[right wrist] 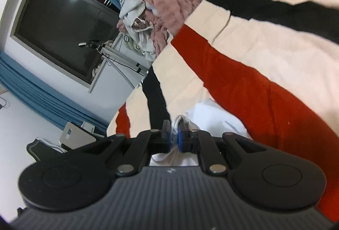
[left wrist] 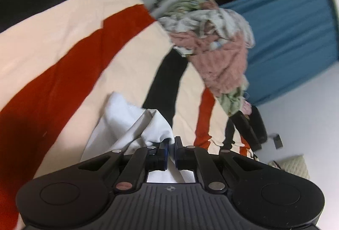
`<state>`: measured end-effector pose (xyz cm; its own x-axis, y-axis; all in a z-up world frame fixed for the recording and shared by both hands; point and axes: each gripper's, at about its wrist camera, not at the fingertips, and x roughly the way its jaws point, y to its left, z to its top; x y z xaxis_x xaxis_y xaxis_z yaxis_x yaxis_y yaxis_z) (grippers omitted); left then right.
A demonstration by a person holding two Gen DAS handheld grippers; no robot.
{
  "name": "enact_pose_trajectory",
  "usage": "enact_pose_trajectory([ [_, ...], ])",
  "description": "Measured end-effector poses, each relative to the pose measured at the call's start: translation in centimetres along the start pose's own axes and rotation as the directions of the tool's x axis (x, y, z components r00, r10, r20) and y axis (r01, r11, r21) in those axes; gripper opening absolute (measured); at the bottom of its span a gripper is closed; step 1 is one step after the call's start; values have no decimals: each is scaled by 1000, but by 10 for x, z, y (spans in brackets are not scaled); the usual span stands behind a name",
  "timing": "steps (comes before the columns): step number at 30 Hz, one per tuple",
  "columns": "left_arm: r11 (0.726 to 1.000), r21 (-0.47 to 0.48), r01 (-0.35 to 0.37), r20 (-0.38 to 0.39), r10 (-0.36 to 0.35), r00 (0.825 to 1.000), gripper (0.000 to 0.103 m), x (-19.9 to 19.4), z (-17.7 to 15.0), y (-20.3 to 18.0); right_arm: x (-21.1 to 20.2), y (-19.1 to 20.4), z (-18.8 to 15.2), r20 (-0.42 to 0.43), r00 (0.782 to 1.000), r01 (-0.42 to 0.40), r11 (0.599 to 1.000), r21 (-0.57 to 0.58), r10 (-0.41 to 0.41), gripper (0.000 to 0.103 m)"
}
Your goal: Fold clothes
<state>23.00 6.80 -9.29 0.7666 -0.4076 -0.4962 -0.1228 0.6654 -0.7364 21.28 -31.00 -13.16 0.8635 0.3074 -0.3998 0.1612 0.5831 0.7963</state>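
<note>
l tongs (left wrist: 171, 141) grip white garment (left wrist: 127, 121) | r tongs (right wrist: 174, 126) same | window (right wrist: 59, 32) r view only

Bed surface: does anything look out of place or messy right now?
Only the unfolded heap of pink, green and grey clothes dumped at the far edge of the red, black and cream striped blanket. Both grippers, left and right, pinch the white garment cleanly.

Bright indoor light, motion blur, fisheye-warped edges
</note>
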Motion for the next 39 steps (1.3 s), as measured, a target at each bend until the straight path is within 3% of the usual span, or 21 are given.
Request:
enact_pose_trajectory([
  [6,992,117,37,24,-40,999,6,31,9,-3,31,-14,11,-6,1000,-15,1000,6,15,10],
  [11,987,161,18,-1,-18,1000,10,55,12,5,52,-6,17,-33,999,13,998,-67,-15,14],
  [12,985,169,14,-17,-12,1000,14,57,13,7,55,-7,17,-50,998,20,997,-73,-24,22],
  [13,984,177,10,-33,-5,999,29,59,14,8,53,-6,17,-54,998,11,996,-86,-15,41],
  [14,982,187,10,-42,-2,999,51,59,14,9,51,-5,17,-58,998,0,995,-98,-6,54],
  [15,978,210,12,-34,-5,999,61,56,13,7,50,-4,17,-62,998,-10,994,-110,3,83],
  [16,972,234,13,-25,-8,1000,74,53,12,5,43,-2,15,-45,999,-30,992,-119,25,90],
  [17,963,268,10,-12,-7,1000,82,50,9,1,40,0,13,-55,998,-45,988,-150,37,90],
  [21,909,415,-47,2,51,999,88,51,-7,-15,27,9,3,-103,991,-106,956,-274,81,89],
  [23,884,461,-77,-3,89,996,88,57,-15,-18,25,16,-10,-75,996,-72,904,-422,45,68],
  [24,872,480,-97,-3,112,994,88,62,-19,-18,28,20,-16,-71,997,-45,872,-487,12,52],
  [25,858,500,-120,-2,139,990,88,66,-22,-18,36,21,-21,-91,996,-33,857,-515,-17,42],
  [26,845,516,-140,-1,164,986,88,71,-25,-18,44,22,-25,-111,993,-22,841,-541,-45,39],
  [29,817,544,-191,-1,228,974,88,83,-30,-14,64,20,-33,-118,988,13,809,-587,-101,36],
  [32,802,560,-206,17,238,971,88,86,-34,-12,80,15,-35,-129,982,38,807,-589,-141,36],
  [39,776,597,-203,46,219,975,87,50,-51,-23,33,30,-41,-54,993,50,766,-641,-109,39],
])
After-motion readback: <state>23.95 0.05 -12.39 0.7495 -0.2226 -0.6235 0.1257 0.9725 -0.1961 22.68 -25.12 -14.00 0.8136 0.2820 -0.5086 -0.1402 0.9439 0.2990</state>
